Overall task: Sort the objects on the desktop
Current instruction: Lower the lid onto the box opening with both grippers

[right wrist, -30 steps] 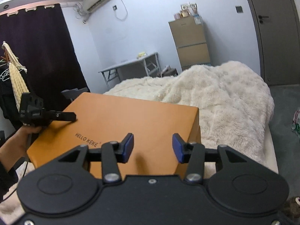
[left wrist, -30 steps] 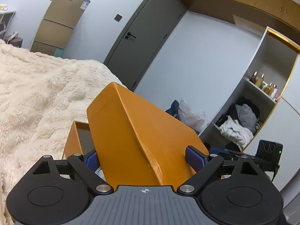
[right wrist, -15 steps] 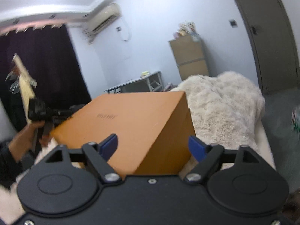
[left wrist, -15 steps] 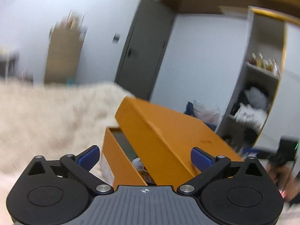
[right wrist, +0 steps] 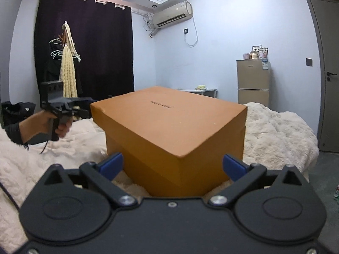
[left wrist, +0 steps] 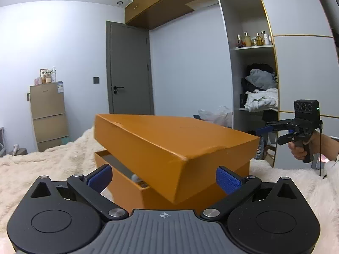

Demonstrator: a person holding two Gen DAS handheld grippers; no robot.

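Observation:
An orange box [left wrist: 127, 182] stands on a fluffy cream blanket [left wrist: 42, 165]. Its orange lid [left wrist: 169, 139] lies askew on top, tilted, with the box's left side uncovered and small items just visible inside. The lid also shows in the right wrist view [right wrist: 169, 122], covering the box from that side. My left gripper [left wrist: 164, 177] is open and empty, a little short of the box's near corner. My right gripper [right wrist: 173, 165] is open and empty, close to the opposite corner. Each gripper shows in the other's view, held back from the box: the right one [left wrist: 275, 127], the left one [right wrist: 82, 103].
The blanket [right wrist: 275, 131] covers a bed. A grey door [left wrist: 129, 69], a tan cabinet [left wrist: 48, 114] and an open wardrobe with clothes [left wrist: 260, 93] stand behind. A dark curtain [right wrist: 84, 42] with hangers and a small desk [right wrist: 201, 91] are on the other side.
Both grippers opened, let go of the lid and pulled back from the box. The lid dropped from a steep tilt to rest crooked on the box.

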